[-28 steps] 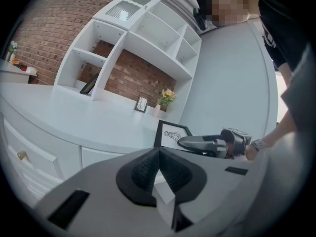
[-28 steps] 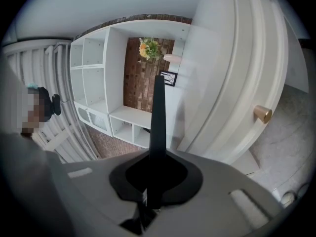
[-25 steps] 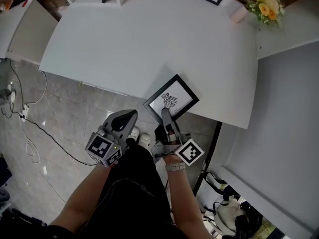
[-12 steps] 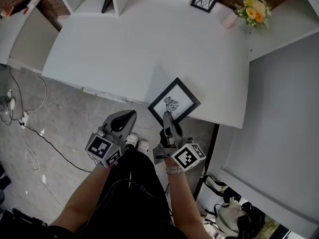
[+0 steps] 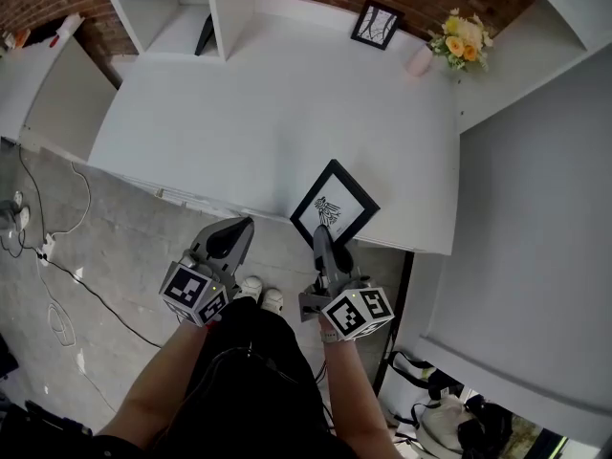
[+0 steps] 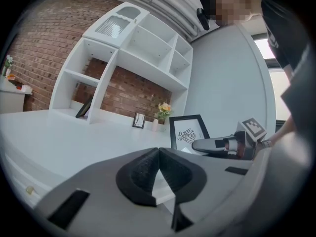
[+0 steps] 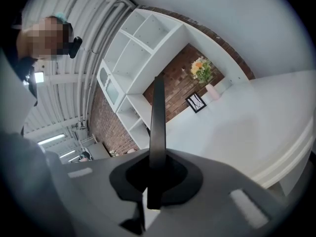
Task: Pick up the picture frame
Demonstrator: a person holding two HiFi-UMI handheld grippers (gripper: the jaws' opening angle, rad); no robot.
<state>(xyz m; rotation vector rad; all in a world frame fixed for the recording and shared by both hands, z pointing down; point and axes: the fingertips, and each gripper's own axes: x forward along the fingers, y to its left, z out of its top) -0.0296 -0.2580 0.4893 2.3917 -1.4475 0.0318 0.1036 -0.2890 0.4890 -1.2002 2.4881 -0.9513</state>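
Note:
The picture frame (image 5: 335,204) is black with a white mat and a small insect drawing. It stands tilted up over the white table's front edge. My right gripper (image 5: 321,236) is shut on its near edge. In the right gripper view the frame (image 7: 158,112) shows edge-on as a dark strip between the pads. The left gripper view shows the frame (image 6: 189,132) upright, with the right gripper (image 6: 217,144) below it. My left gripper (image 5: 242,228) hangs left of the frame in front of the table, shut, with nothing between its pads (image 6: 143,169).
The white table (image 5: 239,103) carries a small second frame (image 5: 376,24), a pink cup (image 5: 418,60) and a flower bunch (image 5: 457,38) at the back. A white shelf unit (image 5: 182,8) stands back left. Cables (image 5: 48,256) lie on the floor at left.
The right gripper has risen and rolled with the frame, which went from lying flat at the table's edge to tilted upright. The left gripper has risen a little too.

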